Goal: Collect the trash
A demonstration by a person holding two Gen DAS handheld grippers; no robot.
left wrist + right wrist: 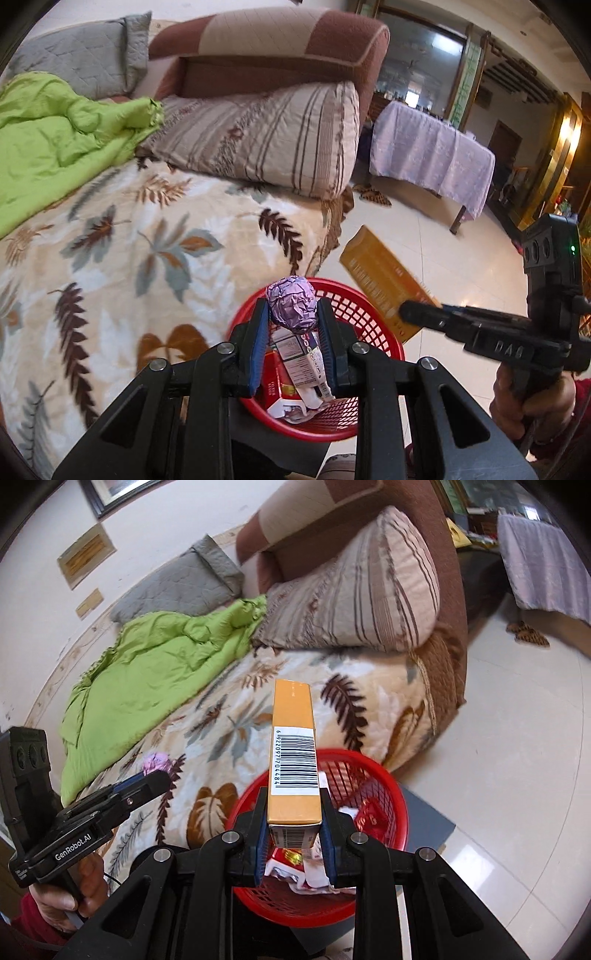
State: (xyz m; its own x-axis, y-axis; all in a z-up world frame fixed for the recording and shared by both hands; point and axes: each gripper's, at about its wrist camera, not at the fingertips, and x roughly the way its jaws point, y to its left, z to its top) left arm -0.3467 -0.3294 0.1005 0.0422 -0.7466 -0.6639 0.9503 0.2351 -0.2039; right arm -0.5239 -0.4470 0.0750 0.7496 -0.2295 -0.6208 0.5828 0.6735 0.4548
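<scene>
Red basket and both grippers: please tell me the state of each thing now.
Left gripper: jaws shut on purple foil ball, above the basket.
Right gripper: jaws shut on orange box, above the basket.
Red basket: upright, partly filled with wrappers.
Green quilt: crumpled on the bed.

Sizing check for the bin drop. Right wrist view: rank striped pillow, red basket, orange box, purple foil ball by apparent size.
1. striped pillow
2. red basket
3. orange box, inflated by nearness to the camera
4. purple foil ball, partly hidden by the left gripper
</scene>
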